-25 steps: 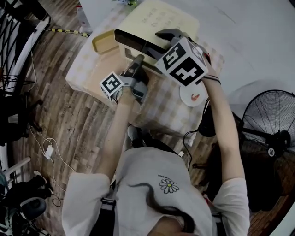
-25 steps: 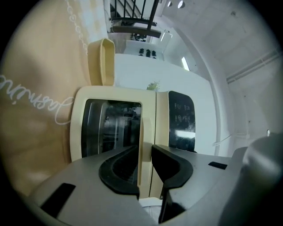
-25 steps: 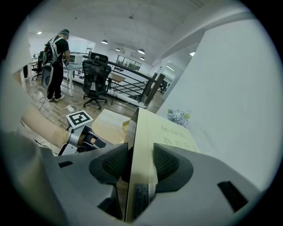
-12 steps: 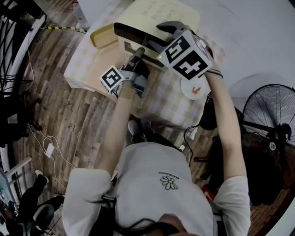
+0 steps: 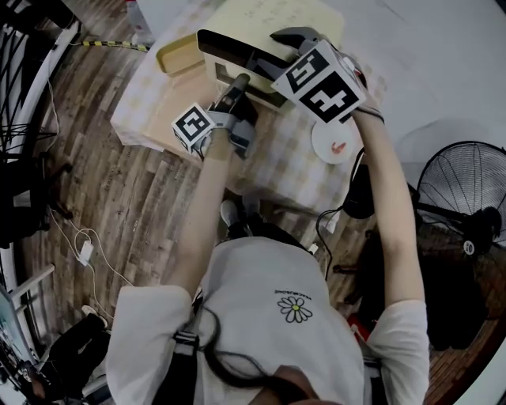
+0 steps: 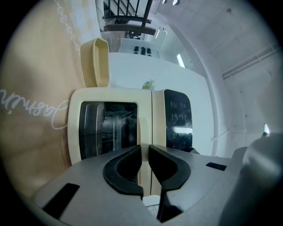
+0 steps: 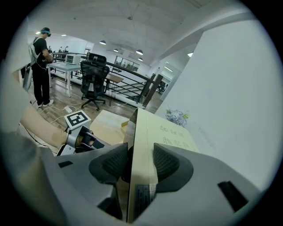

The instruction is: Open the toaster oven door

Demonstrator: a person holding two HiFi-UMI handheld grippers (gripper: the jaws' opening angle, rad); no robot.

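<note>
A cream toaster oven stands on the cloth-covered table. My left gripper points at its front. In the left gripper view the glass door is closed, with the dark control panel to its right. The door's cream handle runs between the jaws of the left gripper. These jaws have just been closing and now pinch the handle. My right gripper sits on the oven's top edge. Its jaws straddle that edge of the oven, pads against both faces.
A cream tray lies left of the oven. A white plate sits near the table's right edge. A floor fan stands at the right. Cables lie on the wood floor. Far off stand a person and an office chair.
Both grippers keep their places at the oven. The oven door stays closed. Only the head view itself has shifted a little.
</note>
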